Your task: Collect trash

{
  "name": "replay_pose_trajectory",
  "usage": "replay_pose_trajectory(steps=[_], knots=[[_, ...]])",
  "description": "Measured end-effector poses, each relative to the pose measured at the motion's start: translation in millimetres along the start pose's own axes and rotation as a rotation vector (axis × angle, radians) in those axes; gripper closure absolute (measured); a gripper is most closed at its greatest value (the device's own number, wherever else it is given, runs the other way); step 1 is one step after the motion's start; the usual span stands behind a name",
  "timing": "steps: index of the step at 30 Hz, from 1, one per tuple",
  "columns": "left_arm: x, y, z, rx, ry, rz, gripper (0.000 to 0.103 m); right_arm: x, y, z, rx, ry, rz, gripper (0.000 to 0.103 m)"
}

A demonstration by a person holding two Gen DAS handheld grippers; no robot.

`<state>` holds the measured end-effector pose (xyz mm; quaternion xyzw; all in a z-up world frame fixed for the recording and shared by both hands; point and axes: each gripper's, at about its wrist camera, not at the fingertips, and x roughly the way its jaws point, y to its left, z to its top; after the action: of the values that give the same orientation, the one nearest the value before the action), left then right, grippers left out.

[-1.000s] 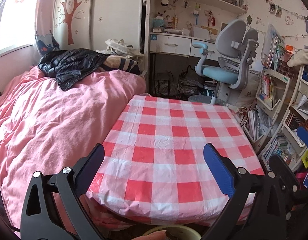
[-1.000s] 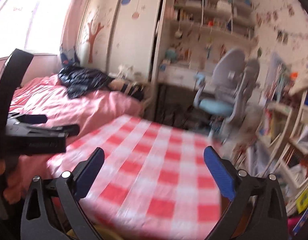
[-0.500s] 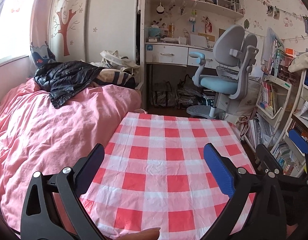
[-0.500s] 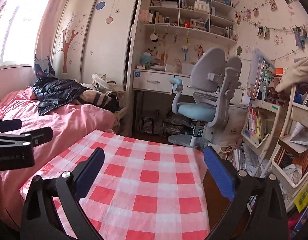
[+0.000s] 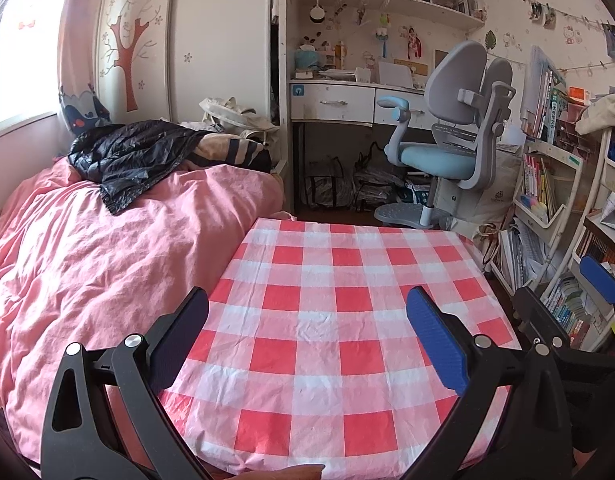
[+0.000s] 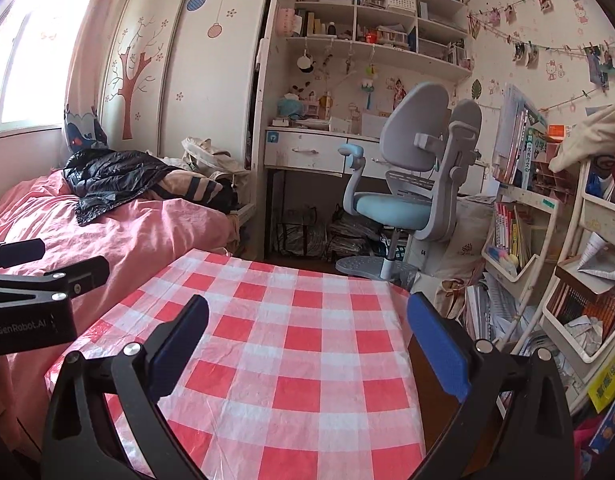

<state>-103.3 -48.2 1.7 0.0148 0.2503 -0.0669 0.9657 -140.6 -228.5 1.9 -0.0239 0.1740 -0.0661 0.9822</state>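
Note:
My left gripper [image 5: 307, 336] hangs open over the near half of a table covered in a red-and-white checked cloth [image 5: 347, 264], with nothing between its blue pads. My right gripper [image 6: 307, 340] is open too and holds nothing, above the same cloth [image 6: 291, 320] towards its right side. In the left wrist view the right gripper [image 5: 567, 304] shows at the right edge. In the right wrist view the left gripper [image 6: 47, 276] shows at the left edge. No piece of trash shows in either view.
A bed with a pink duvet [image 5: 107, 260] and a black jacket [image 5: 127, 152] runs along the table's left side. Beyond the table stand a grey-blue desk chair [image 5: 447, 152], a white desk [image 5: 335, 100] with bags under it, and crowded bookshelves [image 6: 547, 240] at the right.
Both views have lifted and steadied, and the right one is no longer blurred. A pale round rim below the left gripper a second ago has dropped out of view. Both grippers stayed open.

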Motion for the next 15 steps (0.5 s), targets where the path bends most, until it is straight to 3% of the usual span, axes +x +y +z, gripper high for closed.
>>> replay_pose_trajectory(steps=[15], knots=[[0.4, -4.0, -7.1, 0.012, 0.000, -0.001, 0.007, 0.5, 1.6, -1.5, 0.000, 0.008, -0.007, 0.008]])
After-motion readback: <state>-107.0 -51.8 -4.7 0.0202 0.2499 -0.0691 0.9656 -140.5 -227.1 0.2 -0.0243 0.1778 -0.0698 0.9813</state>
